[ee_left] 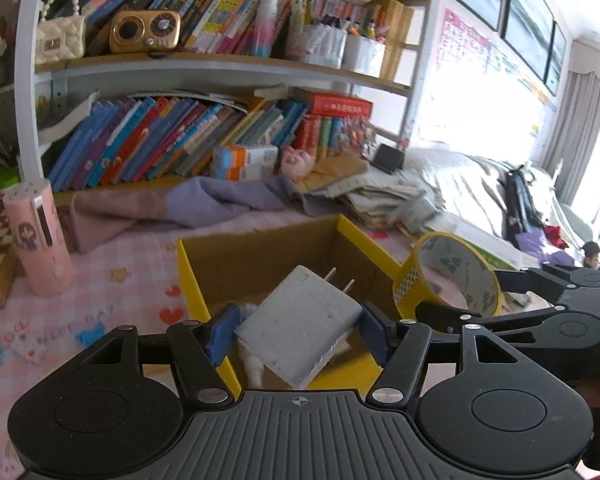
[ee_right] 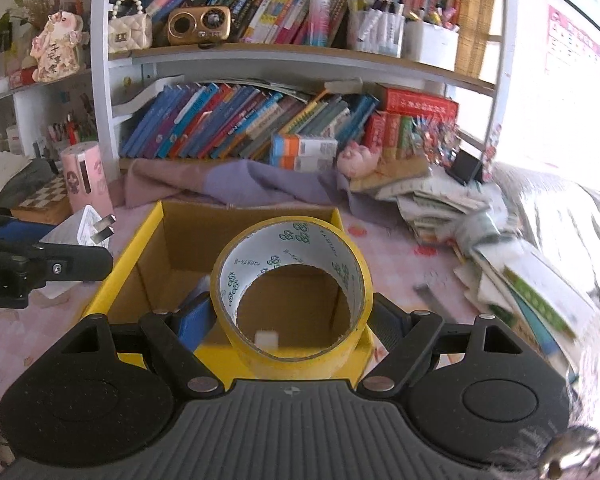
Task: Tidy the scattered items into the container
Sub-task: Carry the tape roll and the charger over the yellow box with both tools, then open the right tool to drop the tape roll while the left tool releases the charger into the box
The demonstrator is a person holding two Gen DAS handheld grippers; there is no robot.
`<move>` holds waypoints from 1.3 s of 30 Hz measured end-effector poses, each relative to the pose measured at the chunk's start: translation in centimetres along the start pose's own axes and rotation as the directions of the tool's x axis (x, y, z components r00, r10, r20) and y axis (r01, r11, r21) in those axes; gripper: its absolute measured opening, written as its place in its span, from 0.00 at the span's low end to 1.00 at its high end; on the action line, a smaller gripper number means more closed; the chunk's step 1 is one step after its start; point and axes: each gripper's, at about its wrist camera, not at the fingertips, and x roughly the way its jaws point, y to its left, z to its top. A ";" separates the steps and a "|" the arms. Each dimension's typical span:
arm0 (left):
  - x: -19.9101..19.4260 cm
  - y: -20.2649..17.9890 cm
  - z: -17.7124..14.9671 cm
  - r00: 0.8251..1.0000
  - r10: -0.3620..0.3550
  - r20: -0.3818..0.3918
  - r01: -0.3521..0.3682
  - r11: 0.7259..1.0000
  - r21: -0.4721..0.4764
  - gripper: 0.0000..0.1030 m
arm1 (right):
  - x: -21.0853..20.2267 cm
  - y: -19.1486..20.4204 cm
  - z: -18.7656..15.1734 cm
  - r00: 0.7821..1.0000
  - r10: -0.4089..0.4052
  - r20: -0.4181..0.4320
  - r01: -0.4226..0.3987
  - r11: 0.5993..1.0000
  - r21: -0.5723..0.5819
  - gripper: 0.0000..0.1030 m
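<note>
My left gripper (ee_left: 298,330) is shut on a white two-prong charger plug (ee_left: 300,326) and holds it above the near edge of a yellow cardboard box (ee_left: 188,280). My right gripper (ee_right: 290,324) is shut on a roll of yellow tape (ee_right: 292,292), held over the front of the same box (ee_right: 120,276). In the left wrist view the tape (ee_left: 448,280) and right gripper (ee_left: 460,312) sit at the box's right side. In the right wrist view the charger (ee_right: 86,226) and left gripper (ee_right: 40,260) are at the box's left side. Something white lies in the box under the charger.
The box stands on a pink checked tablecloth (ee_left: 120,300). A pink cylinder (ee_left: 36,236) stands to the left. A purple cloth (ee_left: 188,204) and a bookshelf (ee_left: 180,140) are behind. A pile of papers and books (ee_right: 500,248) lies to the right.
</note>
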 end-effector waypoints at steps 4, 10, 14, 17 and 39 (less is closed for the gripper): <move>1.8 -0.2 0.8 1.000 0.029 -0.007 -0.029 1.000 -0.006 0.63 | 2.6 -0.6 1.3 0.999 0.040 -0.003 -0.040 0.999 -0.032 0.78; 5.0 -0.3 1.2 0.995 0.092 -0.041 -0.092 0.996 0.001 0.63 | 7.4 -0.7 2.8 0.994 0.097 -0.054 -0.104 0.986 -0.133 0.78; 7.3 0.0 1.2 0.988 0.134 -0.075 -0.134 0.991 0.009 0.63 | 10.9 -0.7 3.4 0.984 0.139 -0.108 -0.158 0.968 -0.195 0.78; 9.1 0.2 1.2 0.981 0.161 -0.107 -0.160 0.987 0.020 0.63 | 13.4 -0.5 3.5 0.974 0.160 -0.160 -0.195 0.952 -0.238 0.78; 13.5 -0.4 0.6 0.954 0.262 -0.146 -0.256 0.965 0.058 0.65 | 18.2 0.7 2.5 0.931 0.172 -0.323 -0.293 0.878 -0.378 0.79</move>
